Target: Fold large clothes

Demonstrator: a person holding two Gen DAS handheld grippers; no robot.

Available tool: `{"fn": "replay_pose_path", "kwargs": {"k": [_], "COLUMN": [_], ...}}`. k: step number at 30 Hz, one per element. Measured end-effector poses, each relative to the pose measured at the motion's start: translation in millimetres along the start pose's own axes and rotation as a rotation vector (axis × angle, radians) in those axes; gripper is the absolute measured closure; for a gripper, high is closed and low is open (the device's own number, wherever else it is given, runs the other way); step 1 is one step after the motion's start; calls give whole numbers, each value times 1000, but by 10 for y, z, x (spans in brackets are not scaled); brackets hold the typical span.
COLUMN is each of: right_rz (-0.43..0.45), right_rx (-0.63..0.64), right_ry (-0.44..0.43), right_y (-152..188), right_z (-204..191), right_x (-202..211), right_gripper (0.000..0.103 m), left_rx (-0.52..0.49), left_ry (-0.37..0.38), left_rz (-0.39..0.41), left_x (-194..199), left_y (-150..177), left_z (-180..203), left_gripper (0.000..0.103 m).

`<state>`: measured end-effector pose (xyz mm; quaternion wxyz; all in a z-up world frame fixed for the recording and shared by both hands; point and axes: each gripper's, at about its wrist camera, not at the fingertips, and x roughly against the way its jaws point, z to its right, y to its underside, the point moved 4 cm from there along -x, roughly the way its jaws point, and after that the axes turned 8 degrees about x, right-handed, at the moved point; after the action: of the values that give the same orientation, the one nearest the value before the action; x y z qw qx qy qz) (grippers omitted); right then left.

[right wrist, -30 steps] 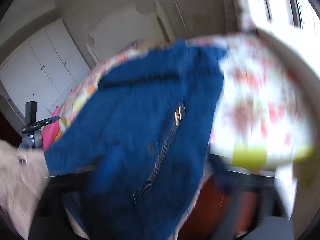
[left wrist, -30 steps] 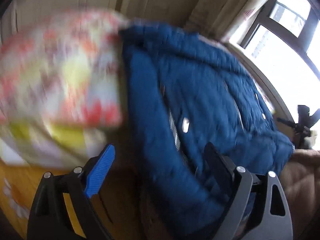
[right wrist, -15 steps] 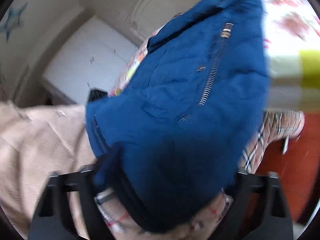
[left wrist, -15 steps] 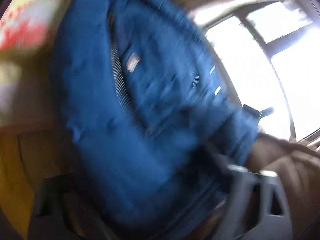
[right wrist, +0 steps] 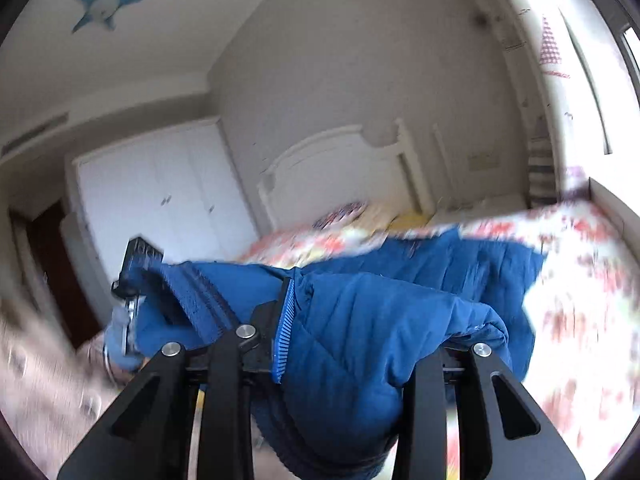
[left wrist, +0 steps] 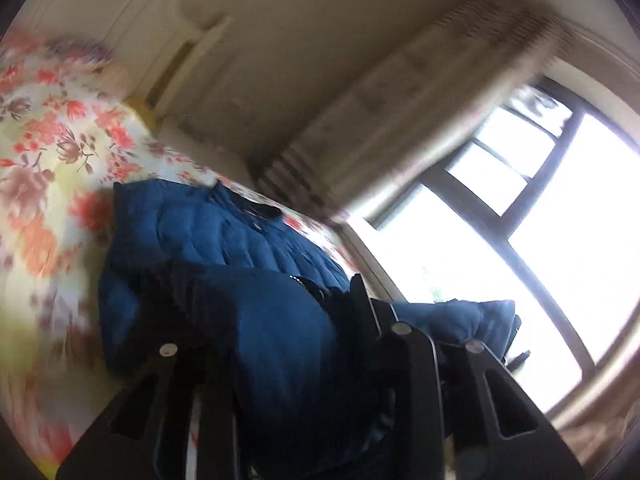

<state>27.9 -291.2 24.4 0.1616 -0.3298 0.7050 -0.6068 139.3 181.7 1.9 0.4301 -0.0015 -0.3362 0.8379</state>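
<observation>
the blue quilted jacket [left wrist: 224, 240] lies on the floral bedspread [left wrist: 44, 152], its long axis running from the lower centre of the left wrist view up toward the upper left, where its far straight edge sits against the red and yellow flower print. the fabric is puffy, stitched in soft padded channels, matte and deep blue. a thick fold of it bulges up between the 2 black fingers of the left gripper [left wrist: 264, 320], which closes on that fold; the left finger is dark and partly hidden by cloth. a bright window [left wrist: 540, 248] with dark frames fills the right of that view.

in the right wrist view the jacket [right wrist: 400, 300] stretches from the lower centre toward the right middle of the frame, over the bedspread [right wrist: 580, 280]. the right gripper [right wrist: 360, 344] clasps a lifted hump of the jacket, with the ribbed blue pad [right wrist: 285, 328] of its left finger pressed against the cloth and the right finger buried under the fold. a ribbed knit band and zipper tape [right wrist: 200, 300] trail to the left of the frame. behind stand a white headboard [right wrist: 332, 164] and a white wardrobe [right wrist: 160, 188]; a blue star [right wrist: 106, 0] marks the ceiling at the upper left.
</observation>
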Motion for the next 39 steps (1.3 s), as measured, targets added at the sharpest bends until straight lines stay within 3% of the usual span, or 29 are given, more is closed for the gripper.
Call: {"fn": "replay_pose_path", "kwargs": {"k": [2, 4, 5, 6, 7, 10, 12, 14, 16, 18, 19, 21, 23, 25, 27, 29, 31, 32, 33, 34, 35, 36, 39], "right_rz": [-43, -97, -134, -155, -164, -174, -162, -153, -176, -224, -249, -283, -349, -420, -483, -542, -599, -607, -597, -568, -545, -516, -424], "right_rx": [-76, -179, -271, -339, -423, -548, -560, -574, -562, -497, -467, -434, -381, -319, -264, -223, -225, -220, -198, -164, -121, -40, 96], "right_ry": [18, 10, -6, -18, -17, 20, 104, 144, 196, 257, 287, 301, 322, 335, 348, 368, 377, 378, 374, 379, 394, 433, 468], "right_y": [-209, -265, -256, -231, -188, -16, 43, 85, 101, 97, 78, 90, 131, 160, 194, 243, 372, 403, 433, 422, 399, 352, 126], "right_z": [342, 714, 963, 1124, 1325, 1726, 1914, 2081, 2191, 2231, 2242, 2235, 2253, 2286, 2305, 2338, 2399, 2384, 2343, 2285, 2224, 2109, 1735], "right_x": [-445, -831, -1080, -1258, -1420, -1623, -1586, -1505, -1470, -1468, -1484, -1518, -1664, -1831, -1990, -2140, -2300, -2315, -2314, -2285, -2257, -2191, -1954], "right_gripper": [65, 58, 44, 15, 5, 4, 4, 4, 4, 4, 4, 4, 4, 4, 4, 4, 4, 9, 34, 44, 68, 81, 90], "left_rx": [65, 151, 185, 215, 234, 317, 354, 366, 338, 213, 176, 184, 134, 49, -25, -47, -43, -60, -83, -96, -107, -120, -228], "left_ry": [-60, -130, -168, -191, -205, -210, -161, -140, -167, -294, -319, -319, -350, -440, -495, -537, -563, -581, -566, -566, -557, -517, -456], "left_rz": [-14, -61, -77, -95, -108, -126, -114, -112, -102, 21, 98, 161, 101, 16, -121, -221, -259, -239, -199, -170, -132, -96, -16], "left_x": [-347, -776, -968, -1142, -1246, -1445, -1429, -1411, -1418, -1281, -1152, -1013, -1085, -1283, -1554, -1766, -1901, -1933, -1893, -1851, -1778, -1691, -1428], "left_y": [-274, -543, -634, -692, -706, -778, -935, -1134, -1315, -1533, -1633, -1745, -1759, -1679, -1456, -1267, -1142, -1103, -1088, -1083, -1098, -1113, -1142], "left_z": [-197, -486, -616, -758, -858, -1170, -1242, -1285, -1261, -1173, -1118, -1104, -1076, -1094, -1181, -1324, -1469, -1510, -1491, -1454, -1391, -1284, -814], "left_gripper": [69, 61, 59, 52, 49, 42, 37, 37, 36, 29, 22, 12, 12, 12, 12, 12, 13, 15, 34, 76, 87, 94, 96]}}
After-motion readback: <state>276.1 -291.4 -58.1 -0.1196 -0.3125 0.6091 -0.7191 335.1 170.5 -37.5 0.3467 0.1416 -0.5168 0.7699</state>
